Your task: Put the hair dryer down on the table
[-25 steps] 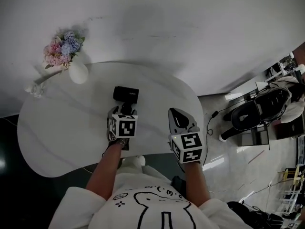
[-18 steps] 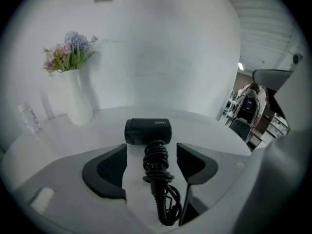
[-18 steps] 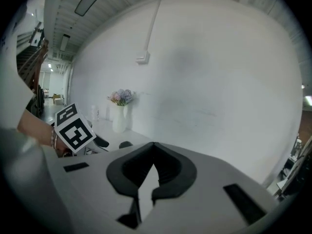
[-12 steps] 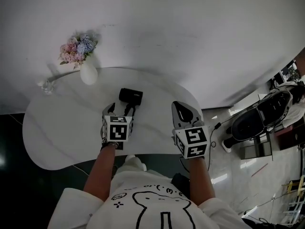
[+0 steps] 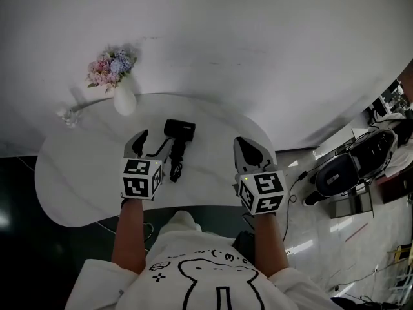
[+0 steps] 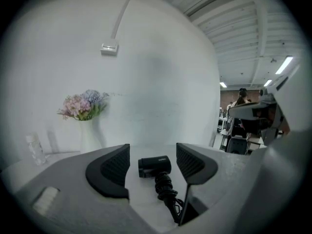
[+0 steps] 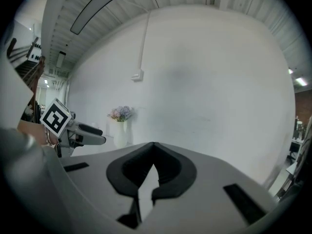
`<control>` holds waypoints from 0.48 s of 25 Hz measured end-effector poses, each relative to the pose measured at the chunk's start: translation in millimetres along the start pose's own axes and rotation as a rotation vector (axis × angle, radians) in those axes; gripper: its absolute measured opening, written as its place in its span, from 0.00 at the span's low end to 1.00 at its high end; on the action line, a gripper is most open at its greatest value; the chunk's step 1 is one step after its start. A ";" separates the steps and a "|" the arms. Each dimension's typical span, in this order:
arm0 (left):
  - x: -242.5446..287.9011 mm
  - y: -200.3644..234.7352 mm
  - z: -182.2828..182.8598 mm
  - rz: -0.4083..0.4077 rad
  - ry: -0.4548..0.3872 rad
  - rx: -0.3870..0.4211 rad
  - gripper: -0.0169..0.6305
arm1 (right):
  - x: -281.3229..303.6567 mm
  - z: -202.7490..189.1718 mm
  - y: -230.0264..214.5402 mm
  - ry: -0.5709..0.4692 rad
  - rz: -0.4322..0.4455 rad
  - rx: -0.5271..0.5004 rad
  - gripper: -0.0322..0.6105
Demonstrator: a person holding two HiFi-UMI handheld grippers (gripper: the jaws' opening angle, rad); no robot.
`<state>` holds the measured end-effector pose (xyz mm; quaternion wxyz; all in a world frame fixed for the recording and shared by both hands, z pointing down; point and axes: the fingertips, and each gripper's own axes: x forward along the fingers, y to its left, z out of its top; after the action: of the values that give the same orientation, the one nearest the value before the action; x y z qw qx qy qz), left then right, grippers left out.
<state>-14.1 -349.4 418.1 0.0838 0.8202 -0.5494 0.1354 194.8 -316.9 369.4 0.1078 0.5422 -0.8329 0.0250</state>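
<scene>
The hair dryer (image 5: 179,134) lies flat on the white table (image 5: 84,166), its black barrel toward the wall and its handle, with the cord bundled around it, trailing back toward the person.

The left gripper (image 5: 155,141) sits on the person's side of the dryer and a little to its left. Its jaws are spread wide and grip nothing. In the left gripper view the dryer (image 6: 155,165) shows in the gap between the two jaws of the left gripper (image 6: 152,150), lying on the table (image 6: 141,194) beyond their tips (the coiled cord runs back into the gap, but neither pad closes on it).

The right gripper (image 5: 245,148) hovers to the dryer's right, well apart from it, near the table's edge. In the right gripper view its jaws (image 7: 154,150) meet at the tips and hold nothing.

A white vase of pink and blue flowers (image 5: 124,101) stands beyond the dryer to its left, by the wall. A small clear container (image 5: 66,116) stands farther left of the dryer than the vase.
</scene>
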 end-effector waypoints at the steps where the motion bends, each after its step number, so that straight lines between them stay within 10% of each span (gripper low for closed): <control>1: -5.0 1.9 5.2 0.004 -0.020 0.006 0.50 | -1.2 -1.2 1.4 -0.001 0.001 0.002 0.05; 8: -41.4 10.2 50.4 0.029 -0.203 0.080 0.47 | -1.9 12.0 -0.9 -0.044 -0.005 0.008 0.05; 12: -55.7 23.1 65.7 0.075 -0.283 0.074 0.20 | -1.3 27.4 0.7 -0.092 0.000 0.008 0.05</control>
<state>-46.9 -328.1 337.9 -0.0299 0.8125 -0.5807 0.0419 190.5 -319.7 342.5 0.0673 0.5434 -0.8368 0.0037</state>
